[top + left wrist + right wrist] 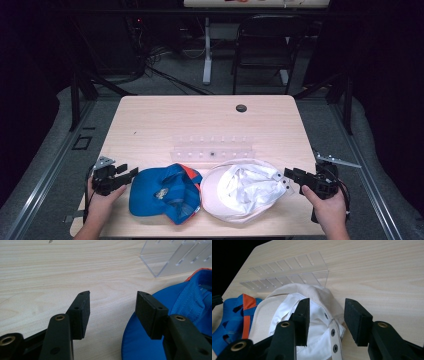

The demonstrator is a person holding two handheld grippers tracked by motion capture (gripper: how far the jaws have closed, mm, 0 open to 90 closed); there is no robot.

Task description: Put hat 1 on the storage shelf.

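A blue cap with orange trim (165, 192) lies upside down near the table's front edge, and a white cap (242, 189) lies upside down just right of it. My left gripper (131, 173) is open at the blue cap's left rim; in the left gripper view the blue brim (140, 345) sits under its right jaw. My right gripper (287, 180) is open at the white cap's right side, its jaws either side of the snap strap (333, 336). The blue cap (235, 320) also shows at the left of the right gripper view.
A clear acrylic stand with several slots (212, 149) sits on the wooden table (165, 120) just behind the caps. A round cable hole (241, 108) is near the far edge. A black chair (265, 45) stands beyond the table.
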